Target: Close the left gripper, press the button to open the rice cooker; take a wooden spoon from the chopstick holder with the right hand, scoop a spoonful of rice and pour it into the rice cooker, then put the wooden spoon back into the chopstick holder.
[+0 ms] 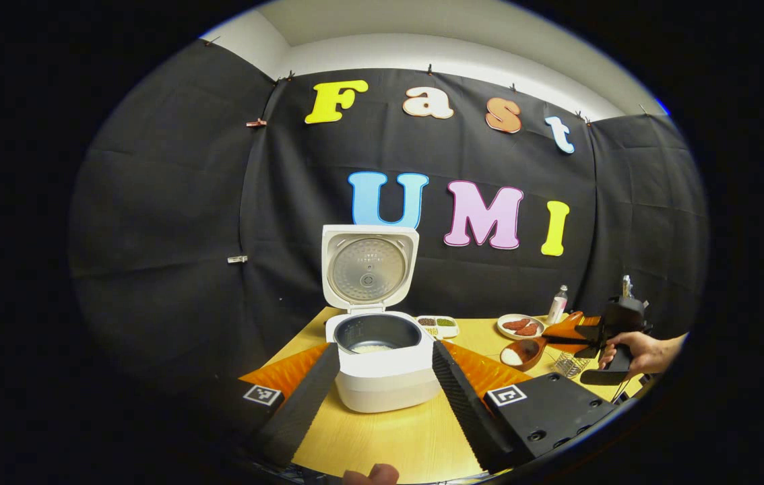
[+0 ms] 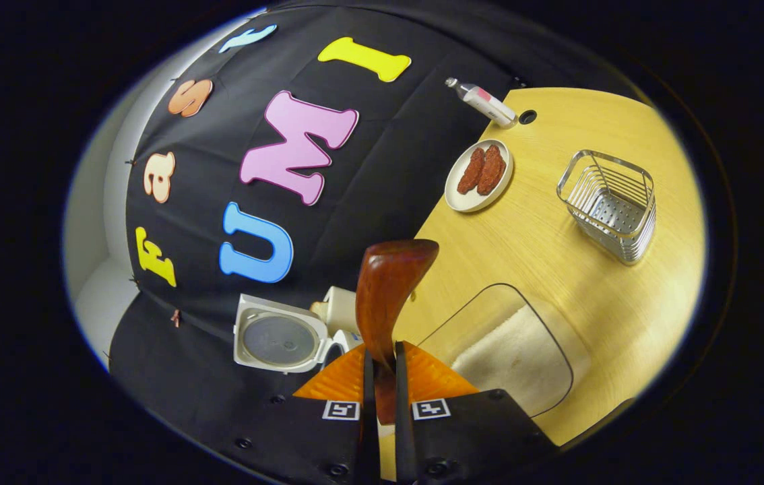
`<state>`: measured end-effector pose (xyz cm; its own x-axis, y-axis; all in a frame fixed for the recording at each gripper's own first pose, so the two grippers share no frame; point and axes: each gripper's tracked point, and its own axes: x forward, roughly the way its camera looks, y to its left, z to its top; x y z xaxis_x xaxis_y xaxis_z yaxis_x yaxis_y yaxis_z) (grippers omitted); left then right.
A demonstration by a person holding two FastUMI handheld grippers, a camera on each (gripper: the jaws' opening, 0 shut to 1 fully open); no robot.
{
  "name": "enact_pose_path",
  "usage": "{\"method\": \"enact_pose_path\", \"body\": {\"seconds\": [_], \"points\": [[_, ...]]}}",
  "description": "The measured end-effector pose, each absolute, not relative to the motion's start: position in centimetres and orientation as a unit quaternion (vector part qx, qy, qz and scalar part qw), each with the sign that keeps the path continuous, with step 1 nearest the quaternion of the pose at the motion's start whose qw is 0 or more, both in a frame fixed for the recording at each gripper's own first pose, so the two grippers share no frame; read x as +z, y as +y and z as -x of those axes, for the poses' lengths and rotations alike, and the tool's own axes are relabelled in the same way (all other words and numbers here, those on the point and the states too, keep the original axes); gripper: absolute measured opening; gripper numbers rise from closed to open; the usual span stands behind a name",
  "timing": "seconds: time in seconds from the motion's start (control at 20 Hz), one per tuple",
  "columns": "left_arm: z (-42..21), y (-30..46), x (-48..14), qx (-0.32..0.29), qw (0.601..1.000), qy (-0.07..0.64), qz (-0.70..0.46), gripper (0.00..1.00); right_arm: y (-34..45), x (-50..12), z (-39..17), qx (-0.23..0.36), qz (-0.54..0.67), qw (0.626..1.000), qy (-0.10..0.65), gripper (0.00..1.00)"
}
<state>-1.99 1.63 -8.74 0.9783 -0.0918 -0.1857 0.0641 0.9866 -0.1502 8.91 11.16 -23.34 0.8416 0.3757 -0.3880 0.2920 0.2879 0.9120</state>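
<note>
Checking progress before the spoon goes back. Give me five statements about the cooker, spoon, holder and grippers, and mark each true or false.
1. The rice cooker has its lid raised. True.
2. The right gripper is shut on the wooden spoon. True.
3. The chopstick holder has the spoon standing in it. False: the holder is empty and the spoon is in the right gripper.
4. The left gripper is clamped on the cooker. False: its fingers are spread apart in front of the cooker and hold nothing.
5. The plate near the bottle is bare. False: two reddish-brown pieces lie on it.
</note>
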Motion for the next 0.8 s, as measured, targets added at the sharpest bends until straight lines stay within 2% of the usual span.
{"method": "enact_pose_path", "body": {"seconds": [0.3, 0.8], "points": [[1.9, 2.4, -9.4, -0.038, 0.991, 0.098, 0.082, 0.95, 14.0, -17.5, -11.3, 0.041, -0.627, 0.730, 0.267, 0.13], [2.0, 4.3, -10.8, -0.017, 0.991, 0.099, 0.085, 0.95, 24.2, -8.9, -16.9, 0.114, -0.603, 0.753, 0.237, 0.13]]}}
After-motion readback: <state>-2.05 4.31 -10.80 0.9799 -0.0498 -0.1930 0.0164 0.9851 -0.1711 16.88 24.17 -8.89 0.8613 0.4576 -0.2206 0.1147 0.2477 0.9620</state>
